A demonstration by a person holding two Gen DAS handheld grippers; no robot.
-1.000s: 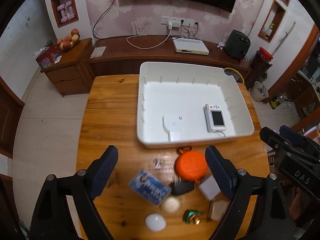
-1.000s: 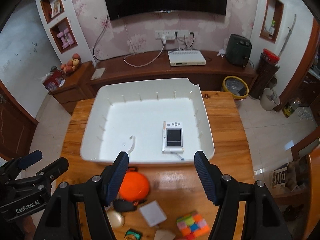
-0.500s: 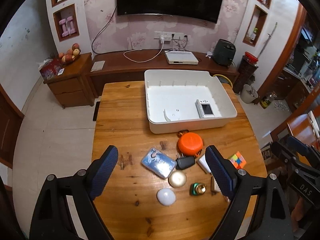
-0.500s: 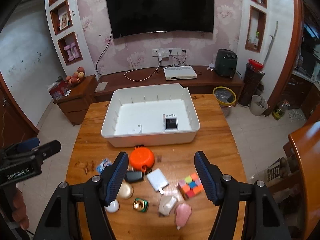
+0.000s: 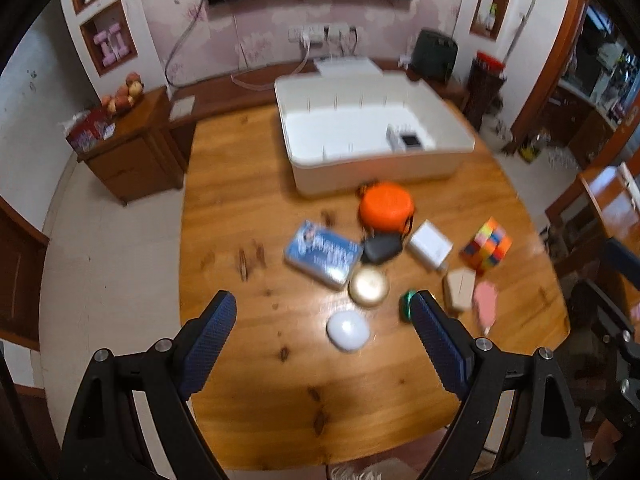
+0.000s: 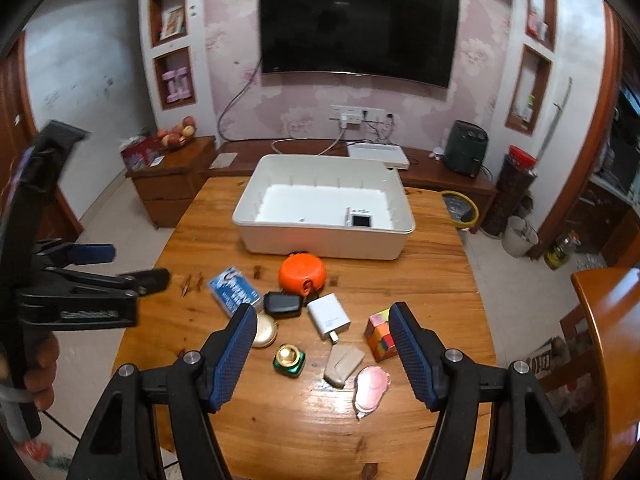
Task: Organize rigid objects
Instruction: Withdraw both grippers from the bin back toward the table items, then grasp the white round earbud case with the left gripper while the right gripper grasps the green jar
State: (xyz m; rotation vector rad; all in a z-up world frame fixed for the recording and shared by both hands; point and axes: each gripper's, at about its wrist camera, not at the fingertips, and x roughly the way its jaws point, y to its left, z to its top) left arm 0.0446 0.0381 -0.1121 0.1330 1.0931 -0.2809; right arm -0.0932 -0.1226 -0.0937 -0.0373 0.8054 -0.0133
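Rigid objects lie scattered on the wooden table (image 6: pixel 432 264) ahead of both claws, and the white bin (image 6: pixel 324 216) stands beyond them at the far end, holding only a small white camera (image 6: pixel 360 218) near its front right corner. Next in size, an orange round case (image 6: pixel 302 272) sits just before the bin's front wall, with a blue card packet (image 6: pixel 234 290) to its left and a white charger block (image 6: pixel 329 314) and black key fob (image 6: pixel 283 304) nearer the claws. A colourful puzzle cube (image 6: pixel 380 338) shows just left of the right gripper's (image 6: pixel 323 354) right finger, and a gold round tin (image 6: pixel 264 332) is partly hidden by its left finger. Between those widely parted fingers lie a green and gold bottle (image 6: pixel 289 358), a beige case (image 6: pixel 343 364) and a pink piece (image 6: pixel 371 390). Only the blurred left wrist view shows a white oval pebble (image 5: pixel 347 330), which lies between the left gripper's (image 5: pixel 323 334) spread, empty fingers; its right finger covers part of the green bottle. The right wrist view alone shows the wall television (image 6: pixel 358 26), a fruit bowl (image 6: pixel 176 134) on a side cabinet, and the left claw held out to the left, off the table's edge.
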